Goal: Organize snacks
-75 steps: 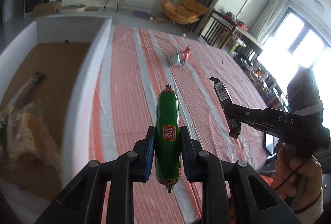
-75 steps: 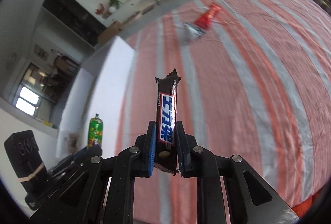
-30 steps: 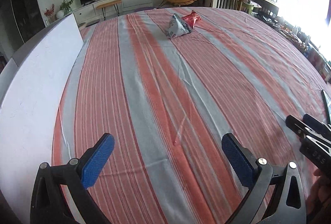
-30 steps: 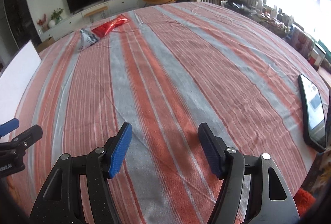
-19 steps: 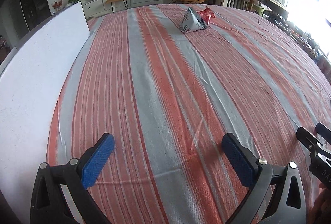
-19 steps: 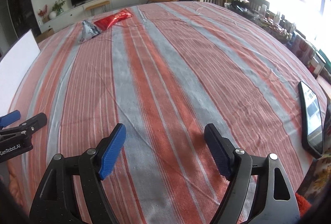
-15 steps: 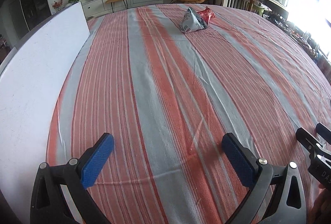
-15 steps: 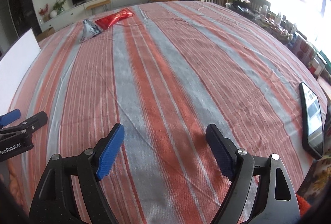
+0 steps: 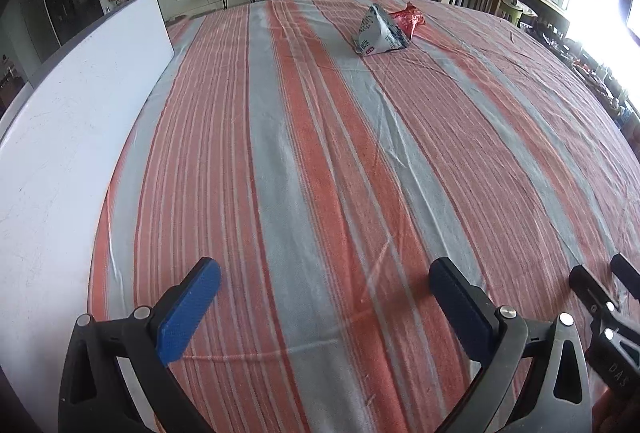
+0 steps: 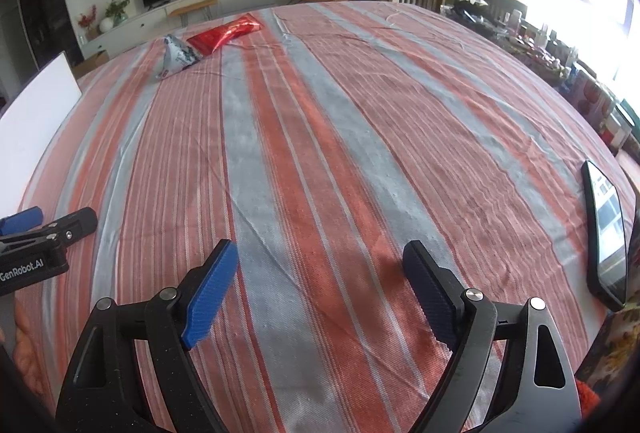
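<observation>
Here, both grippers hover empty over the red-and-grey striped tablecloth [image 9: 320,153].
Left gripper [image 9: 324,289] gapes wide; right gripper [image 10: 320,273] is opening, nothing between; silver-white triangular snack pouch [image 9: 378,33] touches red foil packet [image 10: 224,33] near the far edge.

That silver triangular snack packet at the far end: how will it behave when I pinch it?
The silver triangular packet looks puffed and creased, so it probably crumples under the pads. Its glossy film may slip. It seems light, likely sliding on the striped cloth if nudged.
</observation>
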A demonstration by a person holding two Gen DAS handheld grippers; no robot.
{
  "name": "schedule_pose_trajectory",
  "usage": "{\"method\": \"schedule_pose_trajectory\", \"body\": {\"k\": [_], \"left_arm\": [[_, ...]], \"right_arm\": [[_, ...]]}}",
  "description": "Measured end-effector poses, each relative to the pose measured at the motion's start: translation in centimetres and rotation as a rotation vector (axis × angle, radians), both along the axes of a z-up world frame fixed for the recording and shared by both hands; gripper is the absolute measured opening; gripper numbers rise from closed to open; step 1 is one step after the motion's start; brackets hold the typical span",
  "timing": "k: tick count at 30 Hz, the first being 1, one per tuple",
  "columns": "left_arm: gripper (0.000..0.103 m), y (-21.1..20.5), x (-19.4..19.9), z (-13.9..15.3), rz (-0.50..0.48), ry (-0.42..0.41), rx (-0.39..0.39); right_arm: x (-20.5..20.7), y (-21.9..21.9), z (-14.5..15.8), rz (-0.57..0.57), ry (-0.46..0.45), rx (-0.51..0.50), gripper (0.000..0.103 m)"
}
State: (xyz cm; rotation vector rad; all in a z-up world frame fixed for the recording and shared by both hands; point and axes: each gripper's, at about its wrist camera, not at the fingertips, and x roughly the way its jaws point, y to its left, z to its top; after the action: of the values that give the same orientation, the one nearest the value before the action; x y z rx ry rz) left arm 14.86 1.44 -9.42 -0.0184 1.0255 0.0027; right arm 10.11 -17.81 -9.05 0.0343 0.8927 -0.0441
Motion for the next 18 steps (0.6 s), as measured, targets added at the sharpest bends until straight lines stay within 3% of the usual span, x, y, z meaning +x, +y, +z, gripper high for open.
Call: {"method": "schedule_pose_trajectory", "body": {"k": [8,13,18], "left_arm": [[0.103,-2.0,5.9,1.7,-0.035,0.032,-0.143],[0.103,-3.0,11.0,2.4,-0.083,-0.019,-0.036],[0.103,-4.0,15.6,2.6,-0.101,-0.054,-0.028]], "right_arm": [[0.2,0.2,-0.1,0.011,0.004,0.0,0.091],[0.1,0.2,-0.1,0.01,0.005,0.0,0.091],[0.3,0.3,-0.1,0.015,0.009,-0.002,0.093]]}}
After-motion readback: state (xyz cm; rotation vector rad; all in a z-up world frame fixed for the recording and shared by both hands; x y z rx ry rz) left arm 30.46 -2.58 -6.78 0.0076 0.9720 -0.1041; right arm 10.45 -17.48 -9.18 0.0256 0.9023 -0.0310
